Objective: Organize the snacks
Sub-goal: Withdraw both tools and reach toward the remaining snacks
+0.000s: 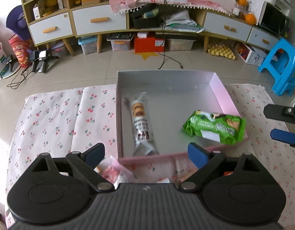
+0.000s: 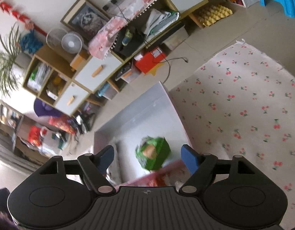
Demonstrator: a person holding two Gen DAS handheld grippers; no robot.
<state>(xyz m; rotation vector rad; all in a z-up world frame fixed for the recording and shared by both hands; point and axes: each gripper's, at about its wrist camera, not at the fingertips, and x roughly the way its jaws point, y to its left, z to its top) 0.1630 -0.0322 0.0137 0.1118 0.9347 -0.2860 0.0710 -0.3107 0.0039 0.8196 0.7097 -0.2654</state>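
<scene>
A shallow open box (image 1: 167,80) with pink outer walls and a pale grey inside is set on a cherry-print cloth (image 1: 51,118), its far wall reaching past the cloth's far edge. Much of the box floor is left bare between the two packets inside. A long white biscuit packet (image 1: 140,123) is laid along the left wall, its long axis running from the near wall toward the far one. A green snack packet (image 1: 214,127) is seen tilted over the right near corner, overlapping the rim, its long axis lying crosswise; its image is blurred. The left gripper (image 1: 146,154) is held wide apart with nothing between its fingers, above the near wall. The right gripper (image 2: 147,156) is likewise spread wide and grips nothing, the green packet lying beyond it. More wrapped snacks (image 1: 113,170) are glimpsed on the cloth just before the near wall.
</scene>
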